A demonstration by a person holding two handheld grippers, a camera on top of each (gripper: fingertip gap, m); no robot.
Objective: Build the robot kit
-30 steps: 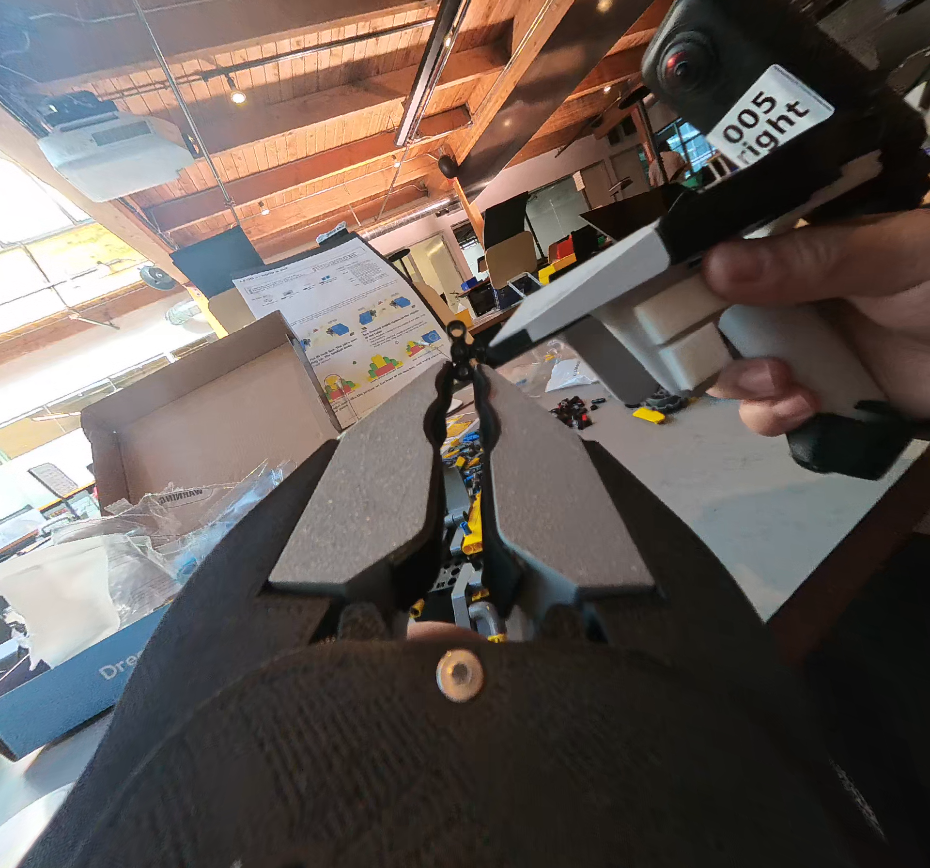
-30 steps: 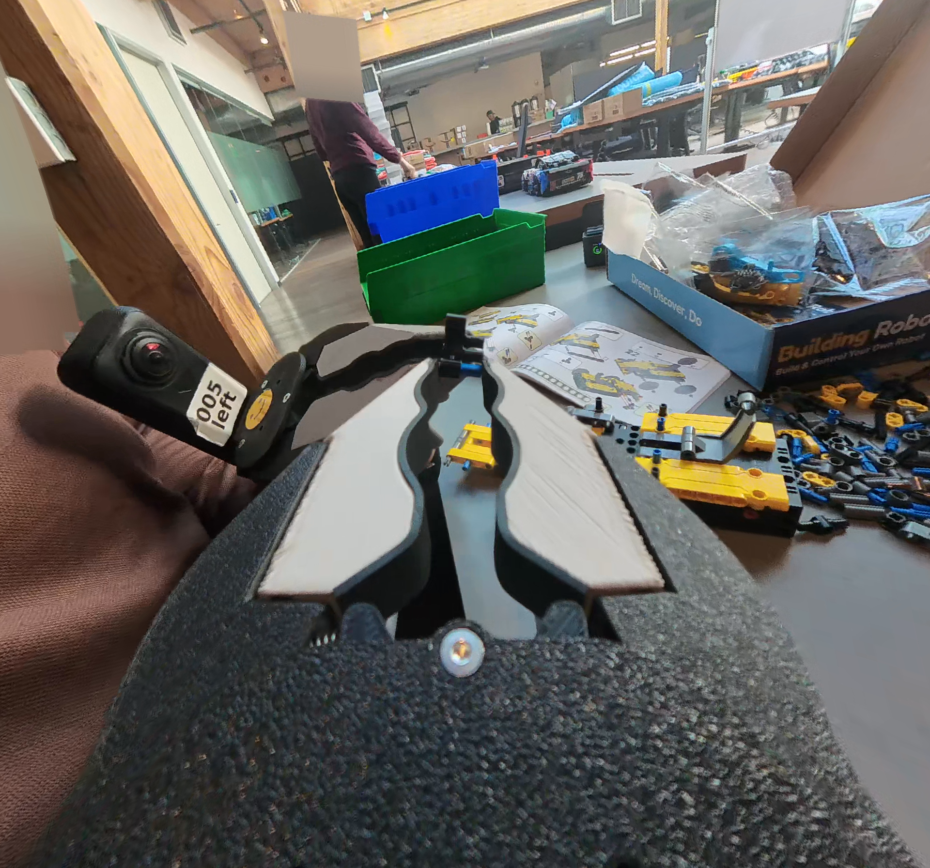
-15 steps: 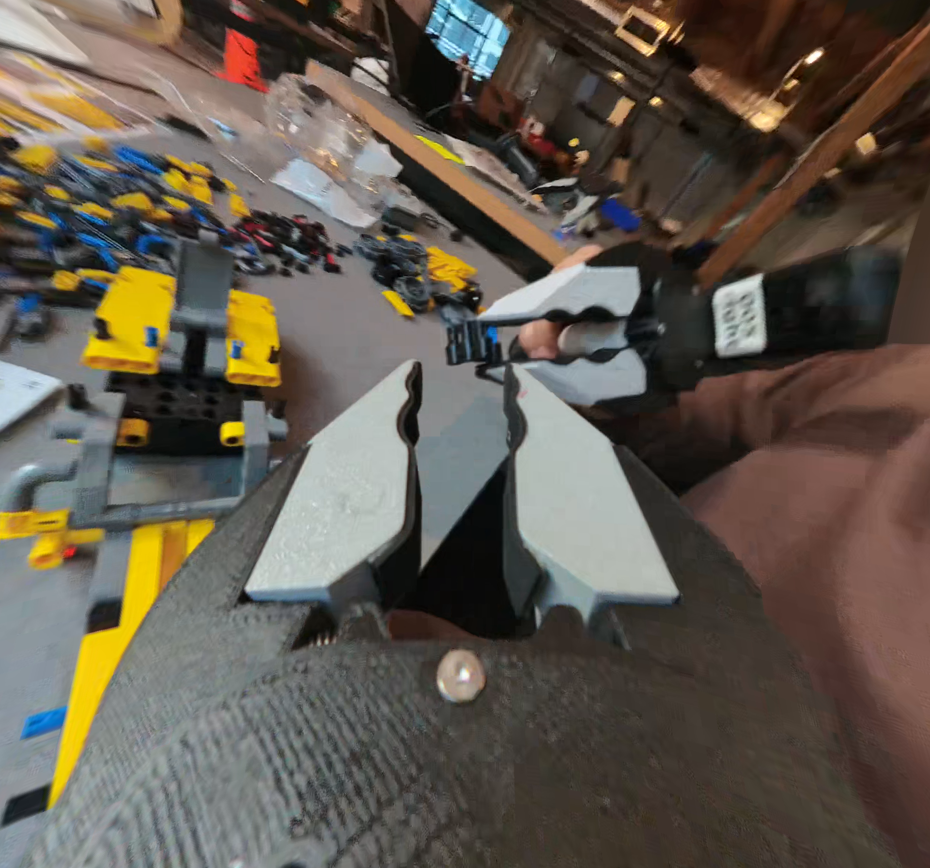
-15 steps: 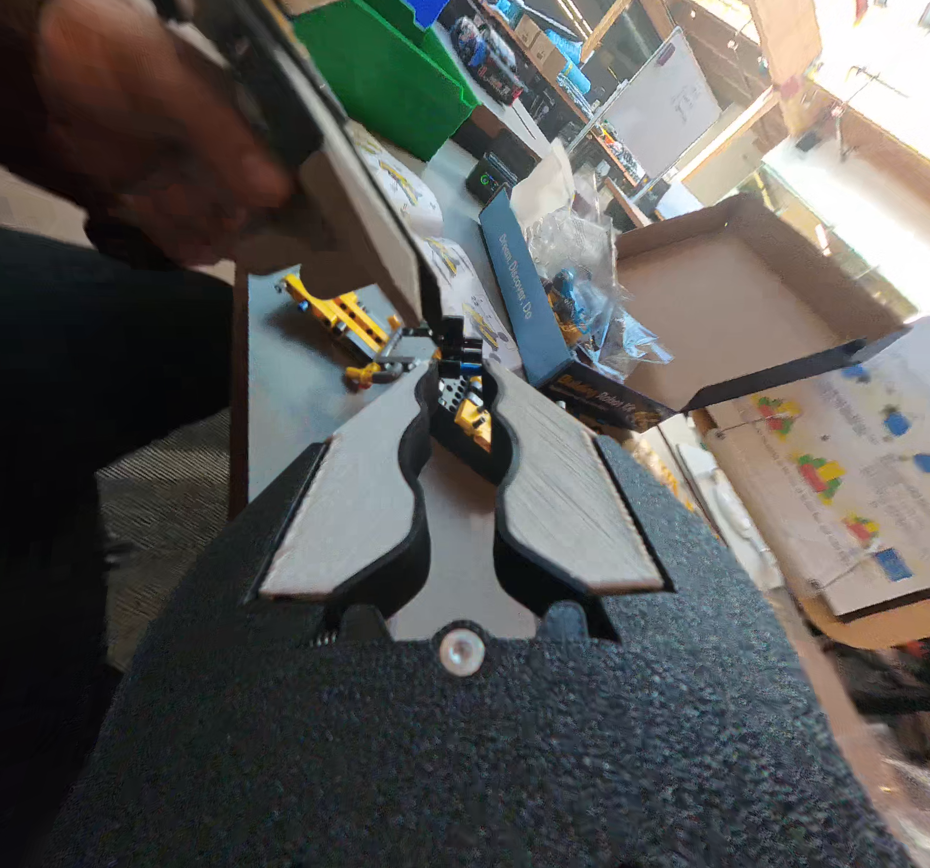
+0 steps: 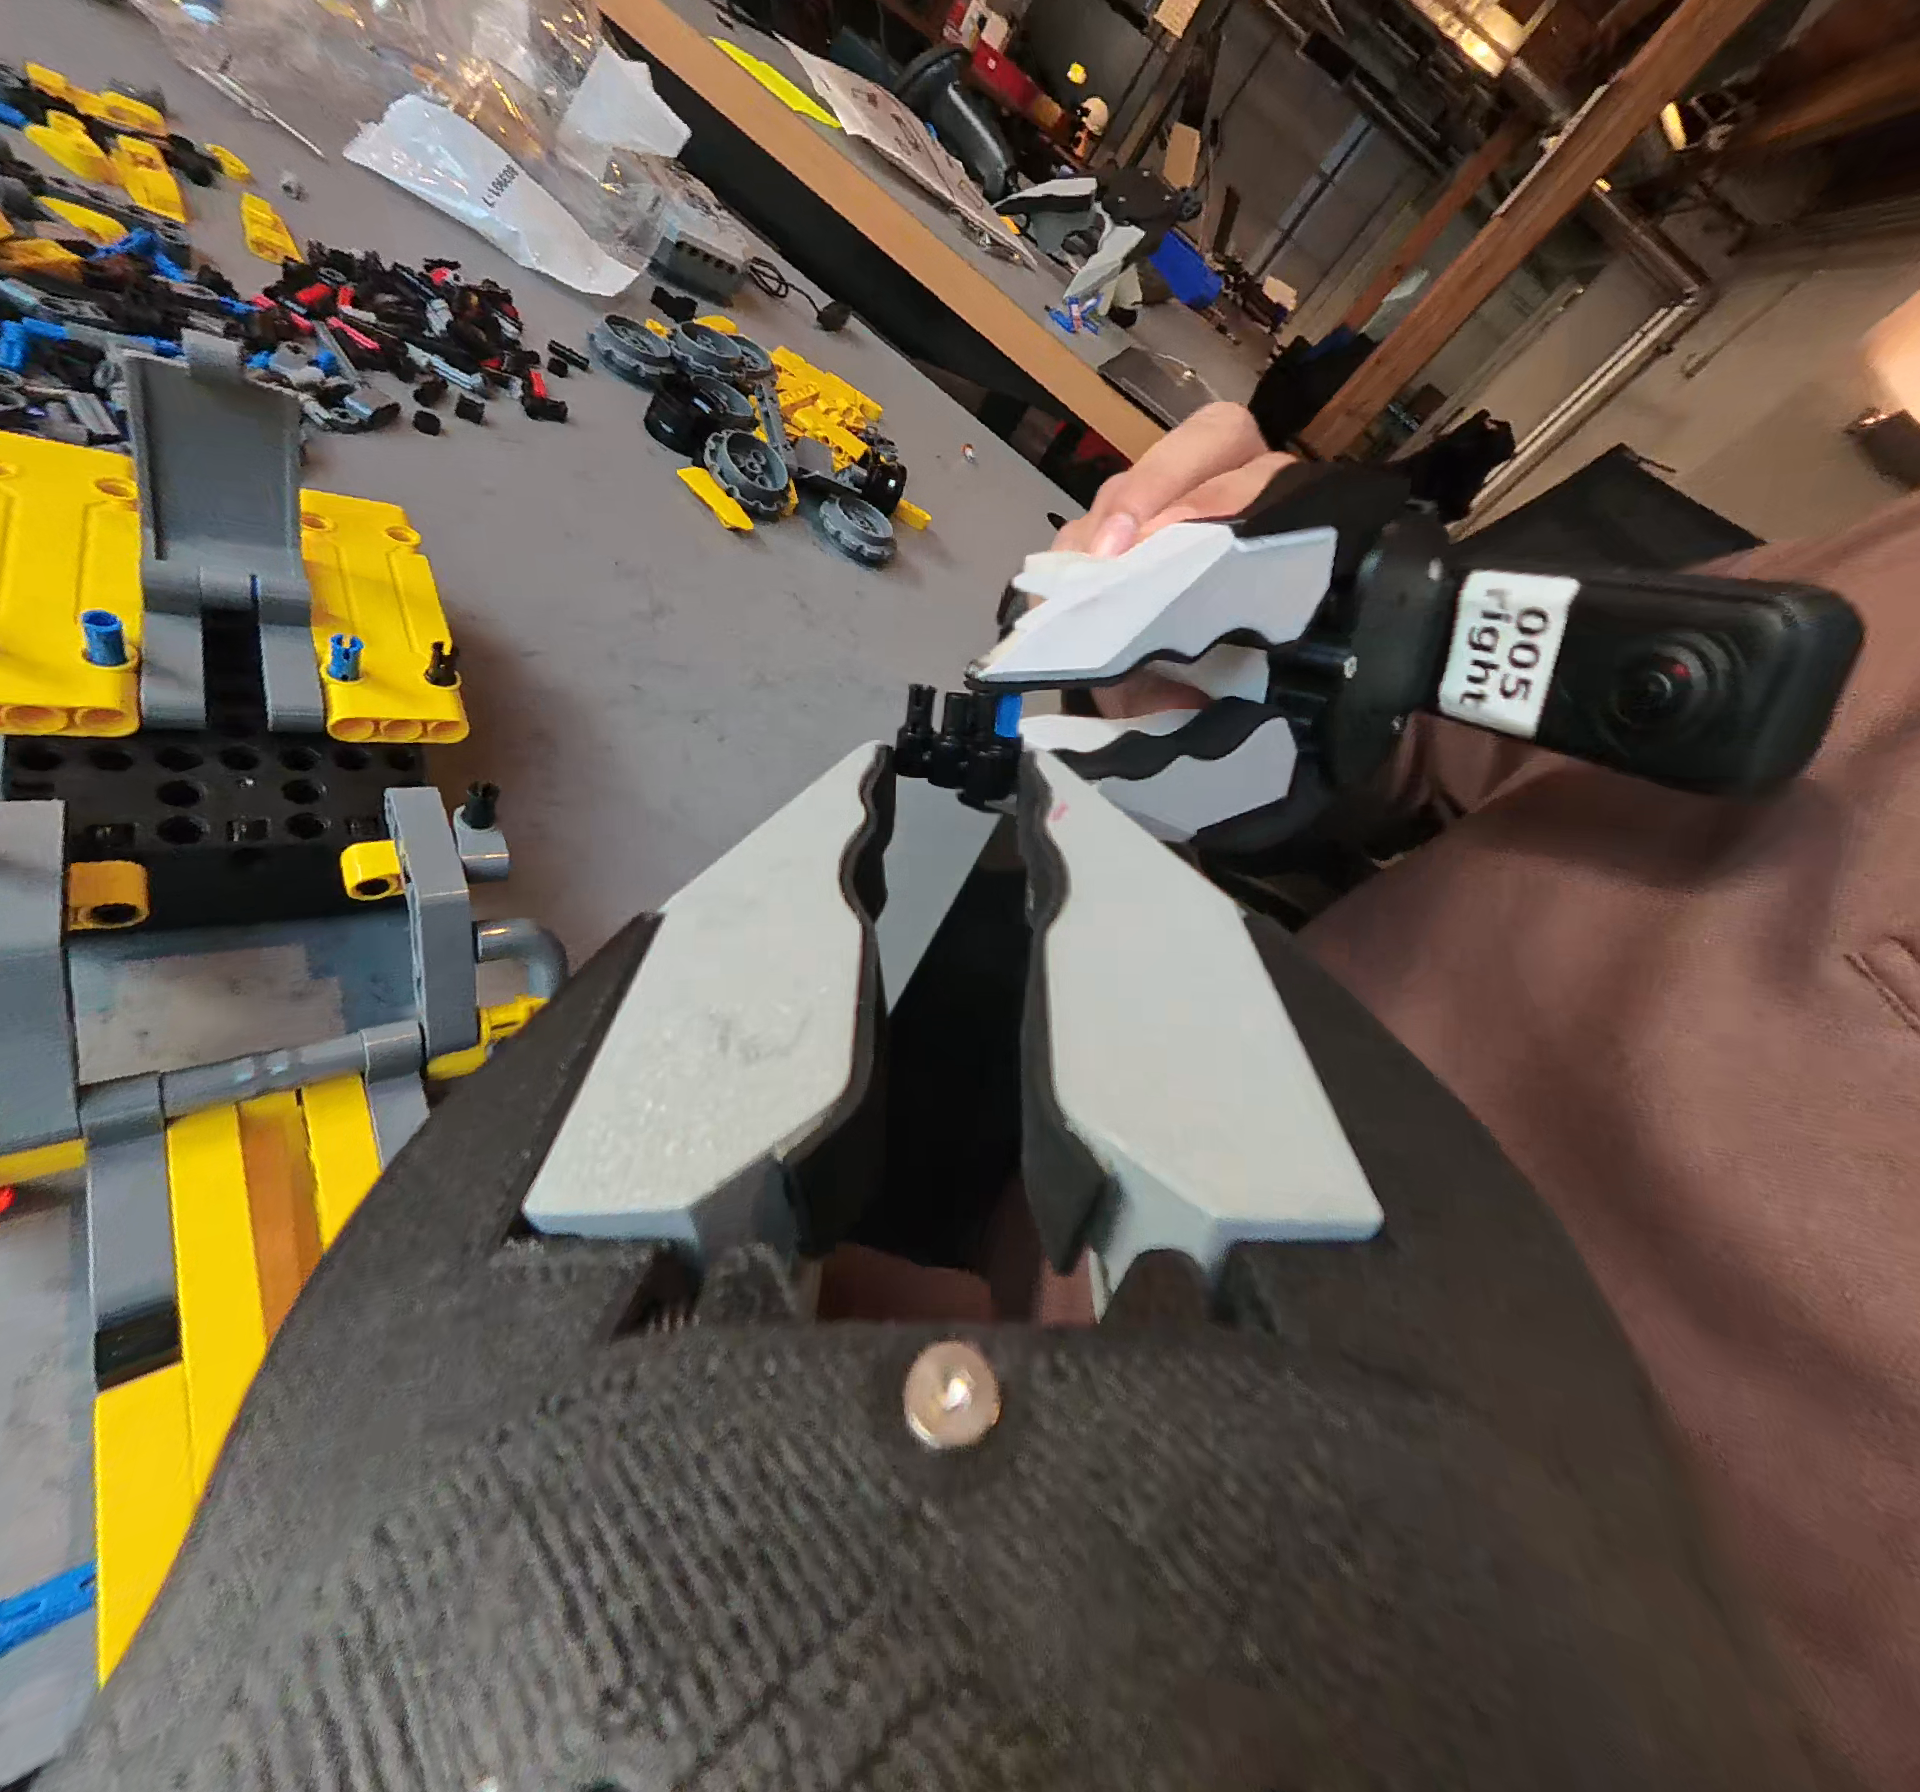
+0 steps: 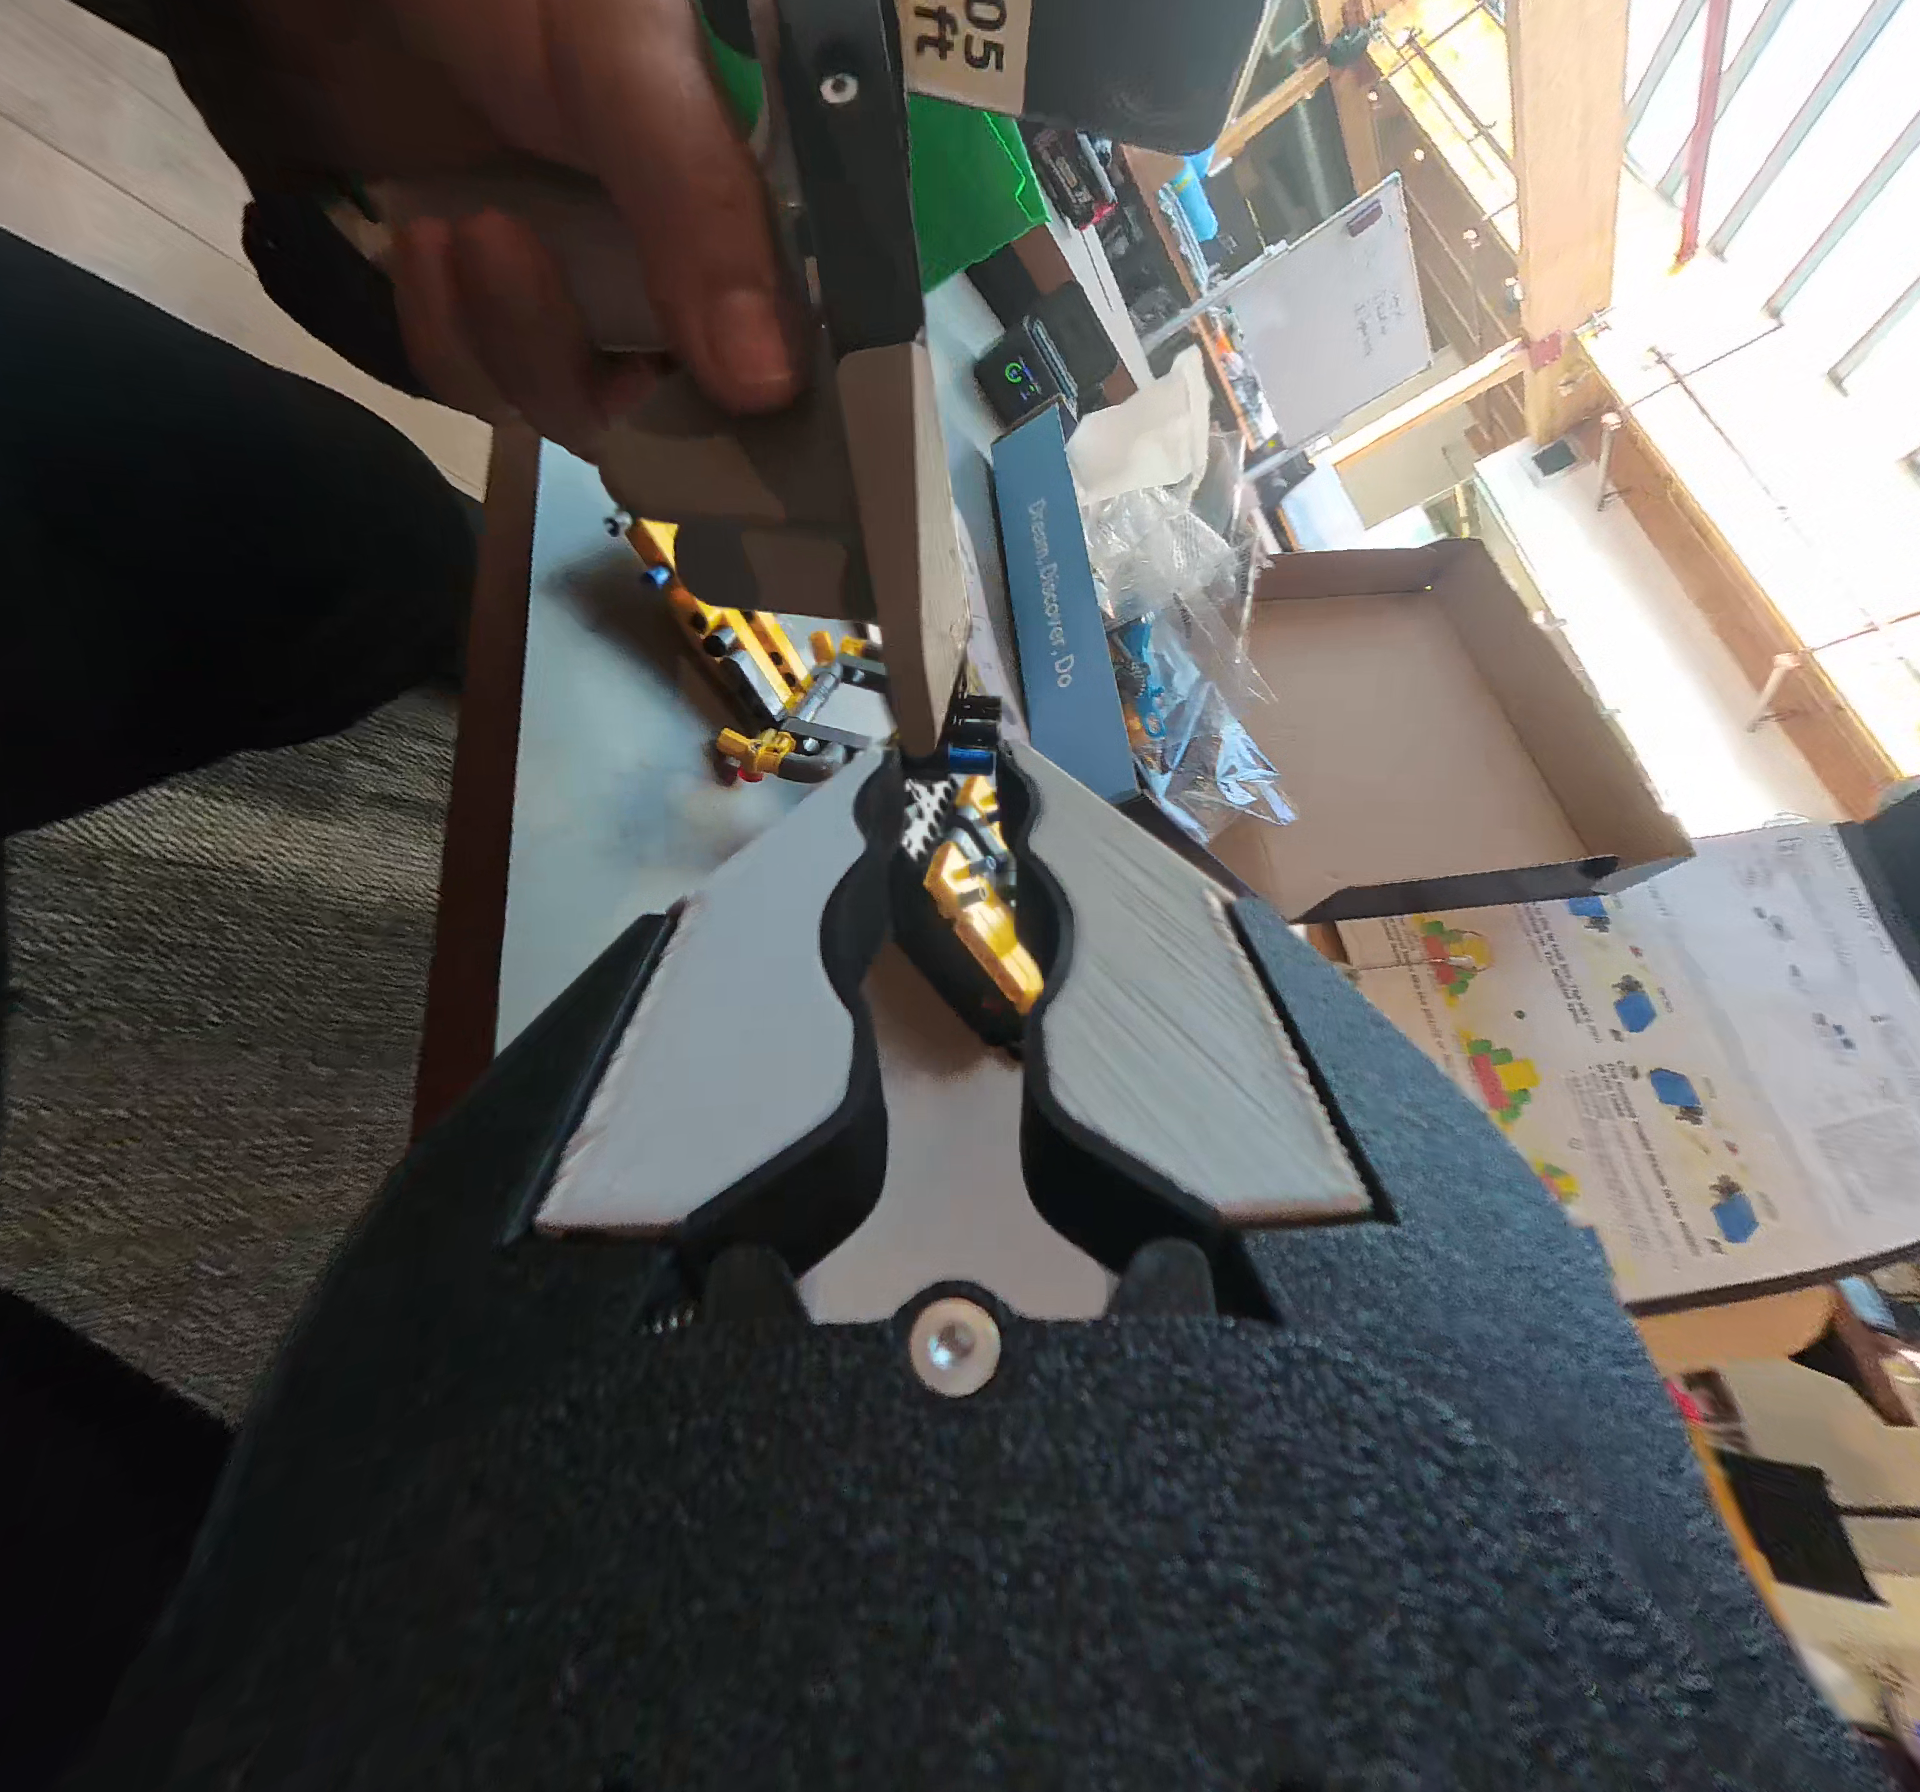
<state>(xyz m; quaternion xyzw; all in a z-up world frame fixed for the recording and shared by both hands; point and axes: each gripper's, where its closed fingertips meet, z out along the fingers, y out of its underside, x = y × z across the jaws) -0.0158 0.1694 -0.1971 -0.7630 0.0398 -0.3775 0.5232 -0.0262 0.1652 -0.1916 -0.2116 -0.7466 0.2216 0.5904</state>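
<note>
My left gripper point(image 5: 956, 768) is shut on a small black connector piece point(image 5: 951, 750), held in the air above the table's near edge. My right gripper point(image 5: 1003, 709) comes in from the right, tip to tip with it, and is shut on a short blue pin point(image 5: 1004, 712) that touches the black piece. In the right wrist view my right gripper point(image 6: 951, 760) holds the blue pin point(image 6: 971, 757). There the left gripper point(image 6: 925, 734) points down from above, with a hand point(image 6: 540, 111) on its grip. How far the pin sits in the piece is hidden.
A yellow, grey and black brick assembly point(image 5: 218, 599) lies on the grey table point(image 5: 623, 599) at left. Loose small parts point(image 5: 395, 329), grey wheels point(image 5: 727, 412) and plastic bags point(image 5: 468, 28) lie beyond. A blue box point(image 6: 1049, 599), cardboard lid point(image 6: 1434, 724) and instruction sheet point(image 6: 1662, 1036) stand farther off.
Both grippers have rolled and swung while staying tip to tip. The left view has turned from the ceiling down to the table. Both still hold the small parts.
</note>
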